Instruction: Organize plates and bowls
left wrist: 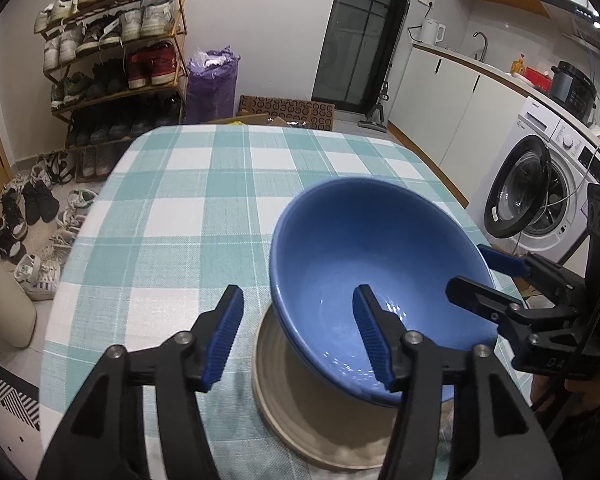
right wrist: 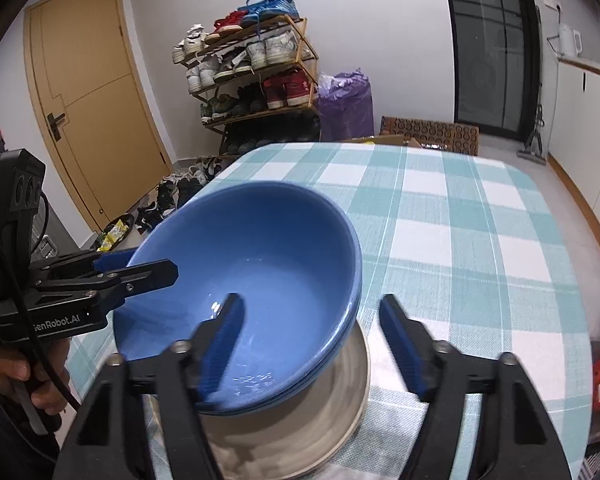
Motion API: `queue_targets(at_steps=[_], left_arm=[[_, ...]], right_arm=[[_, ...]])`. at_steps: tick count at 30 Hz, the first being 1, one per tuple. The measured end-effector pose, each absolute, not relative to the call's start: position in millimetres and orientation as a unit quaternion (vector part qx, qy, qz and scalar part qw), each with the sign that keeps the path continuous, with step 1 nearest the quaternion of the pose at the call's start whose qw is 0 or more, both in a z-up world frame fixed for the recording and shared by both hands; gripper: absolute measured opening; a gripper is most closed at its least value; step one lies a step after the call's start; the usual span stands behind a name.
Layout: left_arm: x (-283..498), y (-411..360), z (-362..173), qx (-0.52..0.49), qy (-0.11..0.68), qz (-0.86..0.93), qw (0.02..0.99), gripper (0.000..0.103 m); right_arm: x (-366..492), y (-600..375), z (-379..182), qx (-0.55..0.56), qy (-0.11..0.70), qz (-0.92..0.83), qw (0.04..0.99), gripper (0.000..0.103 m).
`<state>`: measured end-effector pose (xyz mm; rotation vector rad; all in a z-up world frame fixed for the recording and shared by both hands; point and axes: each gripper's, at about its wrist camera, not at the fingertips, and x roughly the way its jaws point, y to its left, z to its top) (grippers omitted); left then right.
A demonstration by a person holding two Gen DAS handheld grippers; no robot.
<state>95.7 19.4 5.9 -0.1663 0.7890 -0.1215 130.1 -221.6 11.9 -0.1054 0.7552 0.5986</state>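
Observation:
A stack of blue bowls (left wrist: pixel 372 256) (right wrist: pixel 260 264) sits on a cream plate (left wrist: pixel 300 416) (right wrist: pixel 312 432) on the checked tablecloth. My left gripper (left wrist: pixel 300 336) is open, straddling the bowl's near-left rim: one finger inside the bowl, one outside. My right gripper (right wrist: pixel 312 344) is open and straddles the opposite rim the same way. It also shows in the left wrist view (left wrist: pixel 488 276) at the bowl's right edge. The left gripper shows in the right wrist view (right wrist: pixel 140 268) at the bowl's left edge. Neither pair of pads visibly presses the rim.
The table (left wrist: pixel 204 200) (right wrist: pixel 480 240) has a teal and white checked cloth. A shoe rack (left wrist: pixel 116 56) and purple bag (left wrist: pixel 212 84) stand beyond its far edge. A washing machine (left wrist: pixel 540 184) and kitchen cabinets are at the right.

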Motion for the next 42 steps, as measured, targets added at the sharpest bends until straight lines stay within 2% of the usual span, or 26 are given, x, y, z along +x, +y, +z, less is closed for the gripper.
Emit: queue_targets(at_steps=[1,2,3,5,8,23,33,42], left_arm=[[94,20,7,-0.079,0.382,-0.055,0.919,0.066],[93,22,9,-0.077,0.379,-0.05,0.921,0.08],[90,23,11,-0.076,0.374,-0.046,0.923,0.089],[85,25,15,-0.073,0.362,-0.044,0.928,0.091],[77,28,20,-0.065,0.347,-0.037,0.935,0.103],[22,36,26,-0.033,0.263,0.001,0.964,0.103],[8,33,12,-0.015,0.257,-0.002,0.966,0.103],[-5,39,-9,-0.064,0.261,0.009,0.963,0.103]], right_arm=[[129,-223,14,-0.054,0.359,0.286,0.887,0.078],[128,-223,16,-0.056,0.354,0.283,0.89,0.083],[126,-225,18,-0.058,0.345,0.278,0.894,0.085],[123,-230,22,-0.056,0.332,0.277,0.9,0.09],[119,-237,24,-0.043,0.325,0.283,0.901,0.102],[76,-272,23,-0.036,0.274,0.279,0.92,0.102],[50,-280,3,-0.018,0.278,0.272,0.921,0.102],[22,-280,-14,-0.024,0.272,0.26,0.926,0.102]])
